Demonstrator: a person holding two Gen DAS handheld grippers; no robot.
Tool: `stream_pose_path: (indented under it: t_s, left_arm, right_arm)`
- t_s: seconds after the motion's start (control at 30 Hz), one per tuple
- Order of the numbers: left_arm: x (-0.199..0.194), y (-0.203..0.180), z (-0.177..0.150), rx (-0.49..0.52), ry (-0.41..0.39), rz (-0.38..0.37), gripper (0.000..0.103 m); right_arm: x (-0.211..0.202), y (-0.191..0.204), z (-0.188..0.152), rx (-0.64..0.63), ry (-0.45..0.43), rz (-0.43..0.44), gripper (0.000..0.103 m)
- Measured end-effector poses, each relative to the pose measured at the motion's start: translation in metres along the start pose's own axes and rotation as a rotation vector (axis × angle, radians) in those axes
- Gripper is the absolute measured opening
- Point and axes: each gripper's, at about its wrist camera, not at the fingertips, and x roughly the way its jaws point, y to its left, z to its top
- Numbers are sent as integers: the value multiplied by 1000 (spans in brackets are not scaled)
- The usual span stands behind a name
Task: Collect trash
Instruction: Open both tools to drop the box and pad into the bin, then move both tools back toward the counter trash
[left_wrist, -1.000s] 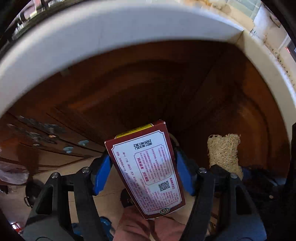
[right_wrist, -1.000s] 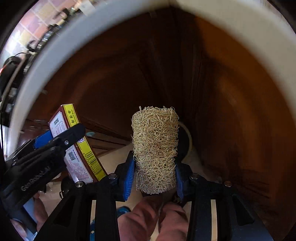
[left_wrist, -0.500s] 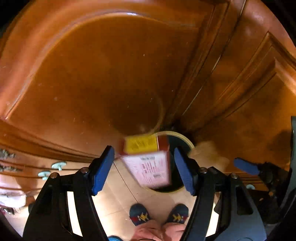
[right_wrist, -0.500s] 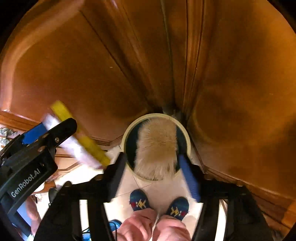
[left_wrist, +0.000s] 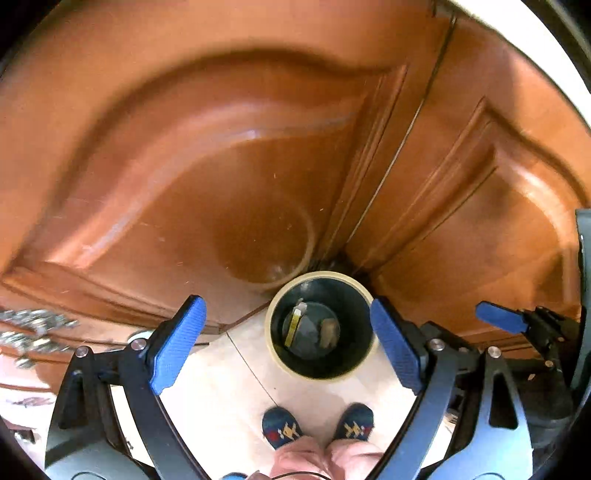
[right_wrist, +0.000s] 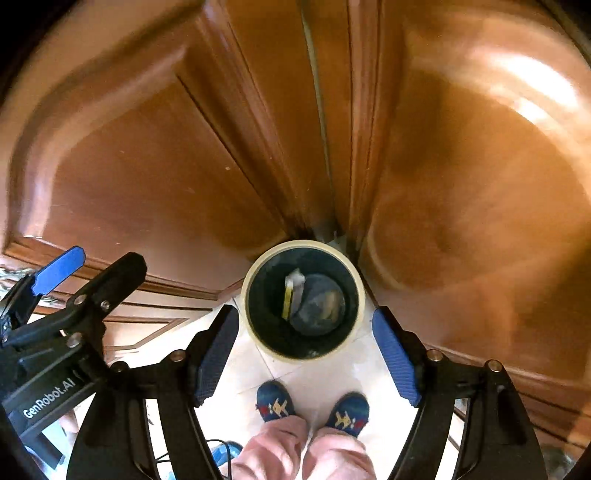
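Below me the round bin (left_wrist: 369, 295), cream-rimmed and dark inside, stands on the tiled floor against the wooden doors. In it the box (left_wrist: 294, 322) leans on edge, yellow stripe showing. The tan scrubber (left_wrist: 330, 331) lies beside it at the bottom.

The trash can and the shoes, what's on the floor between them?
Nothing: only bare pale tile floor lies between the trash can and the shoes, seen in both wrist views.

The right claw (right_wrist: 304, 354) points steeply down, its jaws opening with nothing between the blue pads (right_wrist: 395, 356). Just ahead of them, on the pale tiled floor (right_wrist: 317, 380), stands a round bin (right_wrist: 258, 334) with a cream rim and a dark inside. In it lie a box (right_wrist: 290, 291) with a yellow edge and a brownish lump (right_wrist: 327, 301). Beyond the bin rise wooden cabinet doors (right_wrist: 166, 166). Near the claw's base are two blue slippers (right_wrist: 273, 400). The left claw (right_wrist: 74, 280) juts in from the left.
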Motion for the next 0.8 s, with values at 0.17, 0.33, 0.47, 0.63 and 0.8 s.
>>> stream_pose_path:
  t_s: [0.17, 0.33, 0.47, 0.63, 0.8]
  left_arm:
    - [-67, -10, 20, 4, -16, -3, 89]
    - [-146, -13, 40, -29, -80, -1, 89]
    - [-221, -6, 63, -56, -164, 12, 89]
    - [-299, 2, 89, -64, -267, 46, 89]
    - [-354, 15, 114, -92, -354, 76, 89]
  right_arm:
    - [-66, 12, 2, -7, -6, 5, 76]
    - [-154, 23, 2, -70, -61, 58, 76]
    - [-224, 35, 8, -127, -155, 94, 76]
    - [-316, 37, 23, -188, -306, 130, 76]
    - [-377, 40, 46, -209, -393, 153, 76]
